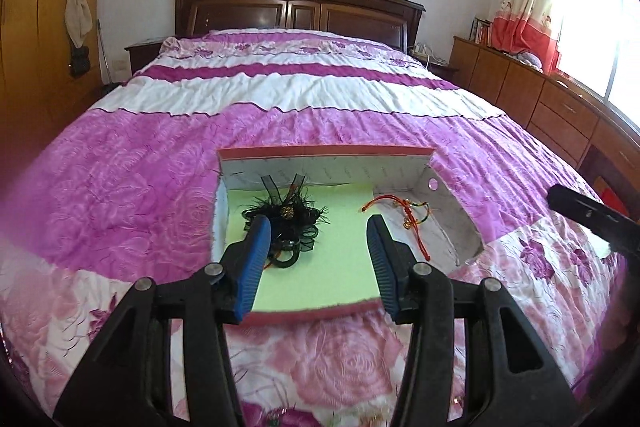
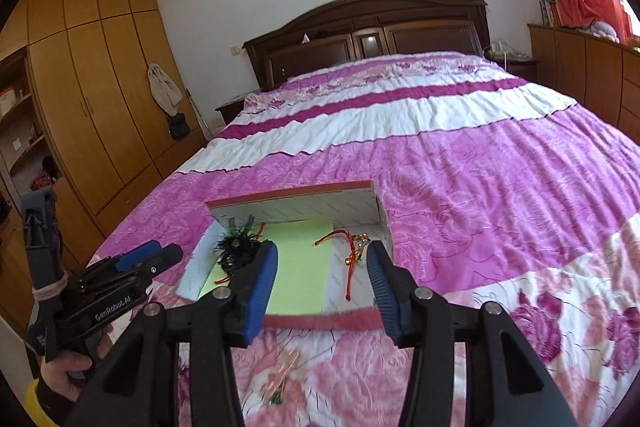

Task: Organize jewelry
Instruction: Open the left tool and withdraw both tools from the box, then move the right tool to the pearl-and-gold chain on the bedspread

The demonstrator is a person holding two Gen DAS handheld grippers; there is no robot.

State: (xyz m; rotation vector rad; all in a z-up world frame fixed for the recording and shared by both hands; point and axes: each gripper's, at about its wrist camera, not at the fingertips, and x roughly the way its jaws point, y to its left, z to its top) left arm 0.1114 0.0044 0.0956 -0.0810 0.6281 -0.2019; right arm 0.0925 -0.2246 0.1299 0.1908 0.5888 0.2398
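Observation:
A shallow cardboard box (image 1: 328, 157) (image 2: 292, 193) with a red rim lies on the bed, a pale green sheet (image 1: 332, 263) (image 2: 298, 275) on its floor. In its left part lies a black feathered hair ornament (image 1: 286, 223) (image 2: 236, 249). In its right part lies a red cord bracelet (image 1: 404, 213) (image 2: 352, 251) with small beads. My left gripper (image 1: 318, 229) hangs open above the box's near side, nothing between its blue pads. My right gripper (image 2: 322, 255) is also open and holds nothing. A thin rose-gold piece (image 2: 280, 375) lies on the quilt in front of the box.
The pink and white quilt (image 1: 320, 95) (image 2: 480, 147) covers the whole bed. A dark headboard (image 1: 296, 3) stands at the far end. A wardrobe (image 2: 92, 87) is on the left, low wooden cabinets (image 1: 560, 107) on the right. A hand (image 2: 68, 371) grips the left tool's handle.

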